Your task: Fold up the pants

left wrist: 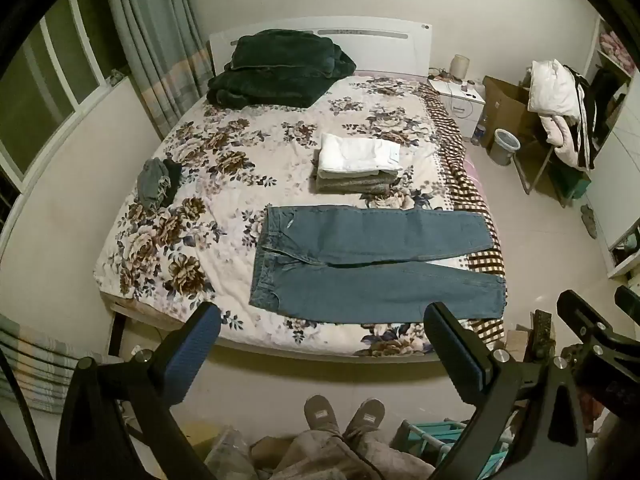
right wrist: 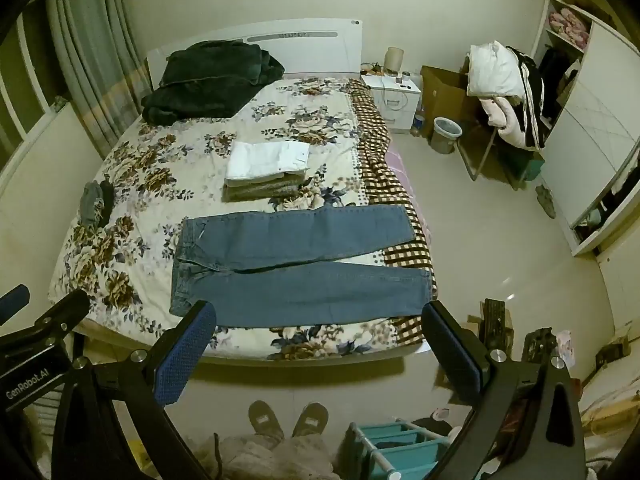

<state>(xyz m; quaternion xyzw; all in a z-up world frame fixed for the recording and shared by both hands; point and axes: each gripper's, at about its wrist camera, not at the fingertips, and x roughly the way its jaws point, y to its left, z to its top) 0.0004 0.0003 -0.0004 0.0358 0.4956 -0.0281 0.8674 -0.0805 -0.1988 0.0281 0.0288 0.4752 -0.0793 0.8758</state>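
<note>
Blue jeans (left wrist: 372,264) (right wrist: 296,264) lie spread flat across the near end of the floral bed (left wrist: 168,200) (right wrist: 132,184), waistband to the left, both legs reaching to the right edge. My left gripper (left wrist: 324,320) hangs open above the foot of the bed, well short of the jeans, nothing between its fingers. My right gripper (right wrist: 320,320) is open too, held beside the left one at the same height and empty. Each gripper shows at the edge of the other's view.
A stack of folded clothes, white on top (left wrist: 358,156) (right wrist: 266,164), sits mid-bed. A dark green blanket (left wrist: 280,68) lies by the headboard, a small grey bundle (left wrist: 156,180) at the left. A person's slippered feet (left wrist: 344,412) stand below. Bin (left wrist: 505,145), chair with clothes (left wrist: 556,100), teal rack (right wrist: 400,448).
</note>
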